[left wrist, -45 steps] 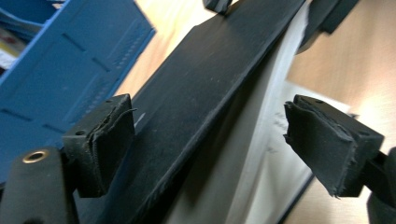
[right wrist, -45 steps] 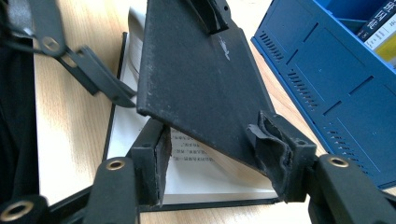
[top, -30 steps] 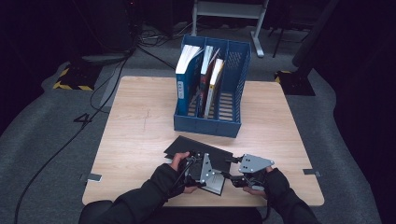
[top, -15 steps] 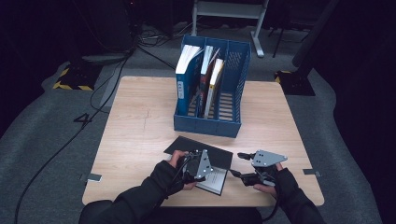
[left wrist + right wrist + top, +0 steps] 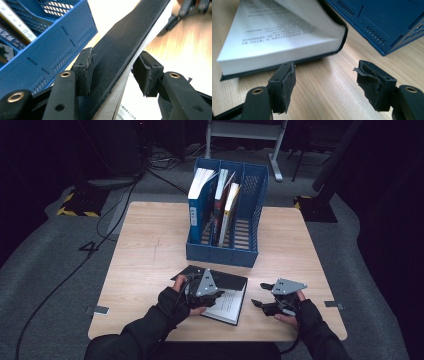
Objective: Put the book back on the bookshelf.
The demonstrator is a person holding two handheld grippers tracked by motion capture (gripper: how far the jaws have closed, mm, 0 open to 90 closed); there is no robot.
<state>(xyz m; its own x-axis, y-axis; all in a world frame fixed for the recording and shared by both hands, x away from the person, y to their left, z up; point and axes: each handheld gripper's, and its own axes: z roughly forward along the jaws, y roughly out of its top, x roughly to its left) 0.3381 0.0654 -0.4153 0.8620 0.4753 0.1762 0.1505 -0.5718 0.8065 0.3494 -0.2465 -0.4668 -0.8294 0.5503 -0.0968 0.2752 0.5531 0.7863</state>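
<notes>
Looking down from the high view, we are seeing an open black-covered book [image 5: 227, 302] lying on the near middle of the wooden table [image 5: 145, 255], just on the near side of a blue three-slot file holder [image 5: 226, 215] that is holding upright books [image 5: 220, 195] in its left and middle slots. We are watching the left gripper [image 5: 204, 292] pinching the raised black cover and a sheaf of pages, its pads [image 5: 85, 71] pressing on either side in the left gripper view. We are finding the right gripper [image 5: 270, 304] just right of the book, its jaws standing spread with nothing between them, hovering low over bare wood near the book's printed pages [image 5: 277, 32].
</notes>
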